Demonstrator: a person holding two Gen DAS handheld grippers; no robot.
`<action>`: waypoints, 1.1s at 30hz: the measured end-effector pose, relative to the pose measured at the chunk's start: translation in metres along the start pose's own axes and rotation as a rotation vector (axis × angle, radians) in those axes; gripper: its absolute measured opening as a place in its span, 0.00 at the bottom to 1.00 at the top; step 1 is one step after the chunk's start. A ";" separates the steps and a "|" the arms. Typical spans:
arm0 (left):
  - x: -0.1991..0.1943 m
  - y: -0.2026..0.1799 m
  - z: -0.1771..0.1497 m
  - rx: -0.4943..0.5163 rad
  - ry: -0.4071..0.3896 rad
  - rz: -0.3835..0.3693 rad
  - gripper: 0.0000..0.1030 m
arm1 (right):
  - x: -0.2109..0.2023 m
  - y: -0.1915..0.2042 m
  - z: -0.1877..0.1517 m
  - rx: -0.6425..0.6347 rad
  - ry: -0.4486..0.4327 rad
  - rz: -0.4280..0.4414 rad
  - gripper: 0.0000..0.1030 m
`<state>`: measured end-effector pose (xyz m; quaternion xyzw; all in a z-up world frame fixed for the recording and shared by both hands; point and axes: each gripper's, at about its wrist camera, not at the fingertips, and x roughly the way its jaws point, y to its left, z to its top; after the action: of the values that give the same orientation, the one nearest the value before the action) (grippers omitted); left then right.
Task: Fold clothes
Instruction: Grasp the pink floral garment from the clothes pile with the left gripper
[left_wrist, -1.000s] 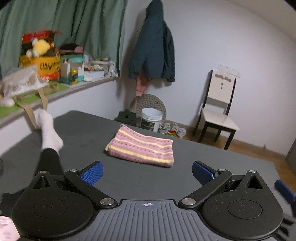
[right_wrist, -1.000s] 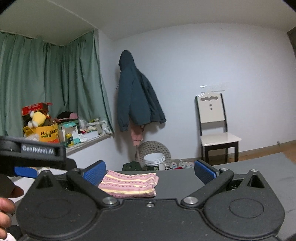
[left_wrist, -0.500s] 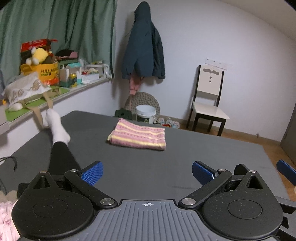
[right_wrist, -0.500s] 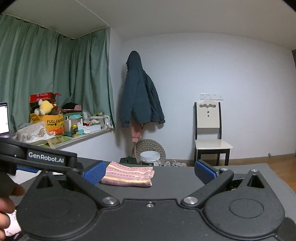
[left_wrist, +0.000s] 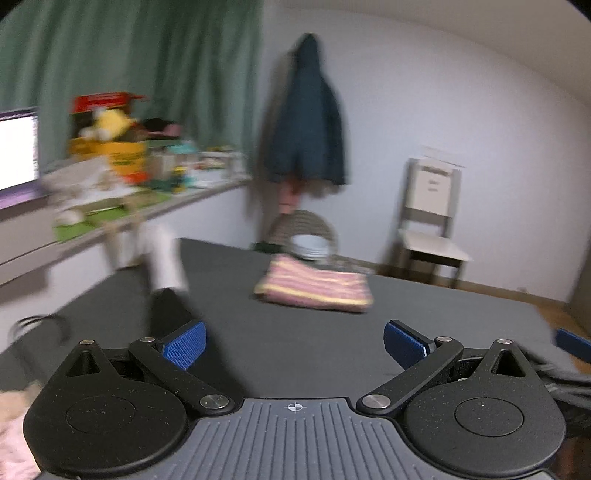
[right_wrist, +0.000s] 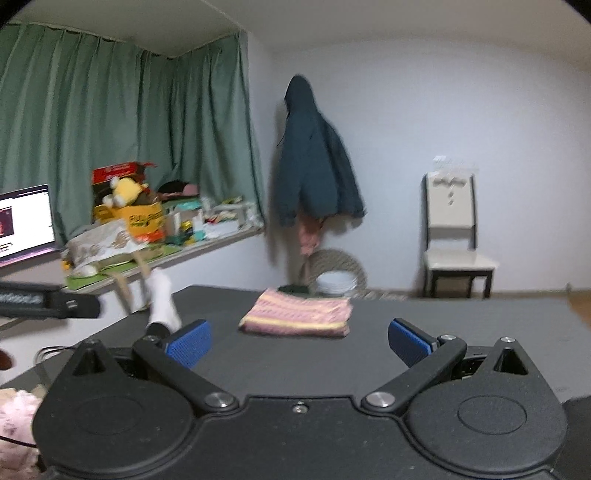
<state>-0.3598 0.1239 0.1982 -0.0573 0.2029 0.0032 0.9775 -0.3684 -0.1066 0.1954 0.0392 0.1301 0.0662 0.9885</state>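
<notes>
A folded pink garment with yellow stripes (left_wrist: 314, 290) (right_wrist: 297, 317) lies flat on the dark grey surface (left_wrist: 295, 343), well ahead of both grippers. My left gripper (left_wrist: 293, 347) is open, with nothing between its blue pads. In the right wrist view my right gripper (right_wrist: 299, 345) is open too and holds nothing. A pale pink fabric (right_wrist: 16, 424) shows at the lower left corner, partly hidden by the gripper body. The left wrist view is motion-blurred.
A person's leg in a white sock (right_wrist: 160, 301) rests on the surface at the left. A cluttered shelf (right_wrist: 166, 236) and a lit screen (right_wrist: 24, 223) stand left, a dark jacket (right_wrist: 314, 170) hangs on the wall, a chair (right_wrist: 454, 236) stands right.
Both views have swung left and tilted: the screen has come into sight at the left and the folded garment sits nearer the middle of the right view. Both grippers stay open.
</notes>
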 end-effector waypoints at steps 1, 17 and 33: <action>-0.002 0.017 -0.005 -0.015 0.001 0.025 1.00 | 0.002 0.003 -0.002 0.002 0.014 0.018 1.00; 0.039 0.241 -0.089 -0.286 0.284 0.667 0.92 | 0.007 0.034 -0.006 -0.085 0.052 0.158 1.00; 0.056 0.238 -0.115 -0.399 0.215 0.602 0.19 | 0.003 0.009 -0.006 0.035 0.041 0.149 1.00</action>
<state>-0.3612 0.3467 0.0448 -0.1843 0.3073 0.3238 0.8756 -0.3678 -0.0966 0.1895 0.0645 0.1480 0.1380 0.9772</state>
